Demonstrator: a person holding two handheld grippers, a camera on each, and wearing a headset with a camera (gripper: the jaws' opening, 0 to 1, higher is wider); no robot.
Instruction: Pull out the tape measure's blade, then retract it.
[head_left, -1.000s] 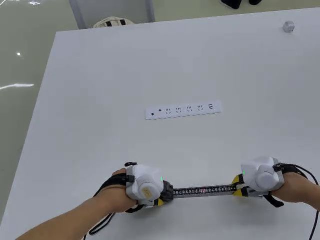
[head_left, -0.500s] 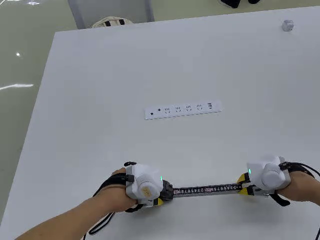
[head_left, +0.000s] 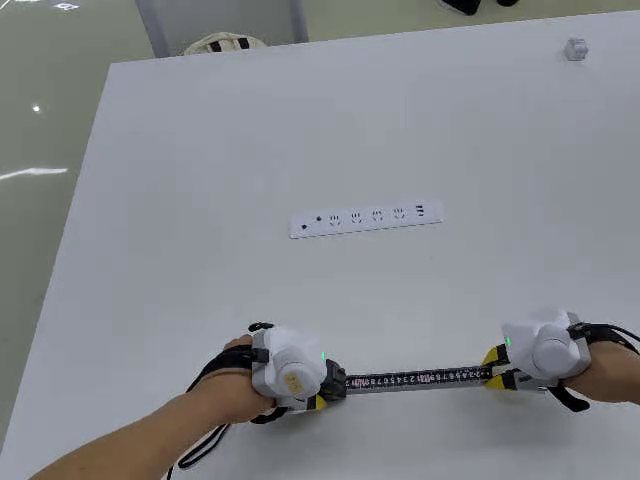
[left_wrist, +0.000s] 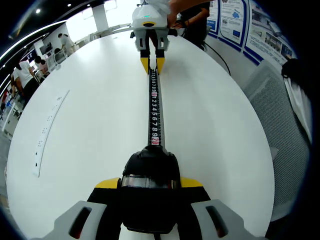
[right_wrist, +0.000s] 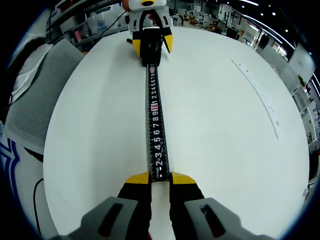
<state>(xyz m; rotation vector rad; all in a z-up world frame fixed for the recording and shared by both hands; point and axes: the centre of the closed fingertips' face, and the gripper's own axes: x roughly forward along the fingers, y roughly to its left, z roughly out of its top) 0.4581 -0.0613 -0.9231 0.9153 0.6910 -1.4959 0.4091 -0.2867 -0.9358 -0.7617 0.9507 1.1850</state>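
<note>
The tape measure (left_wrist: 150, 182) lies near the front edge of the tabletop (head_left: 300, 120). Our left gripper (head_left: 325, 386) is squeezed tight on its black case. Our right gripper (head_left: 492, 369) pinches the tip of the blade (head_left: 415, 379). The blade runs straight from left to right along that front edge, pulled out between our two grippers. To let it slip back in, we think the right gripper must slide left along this line, toward the case.
</note>
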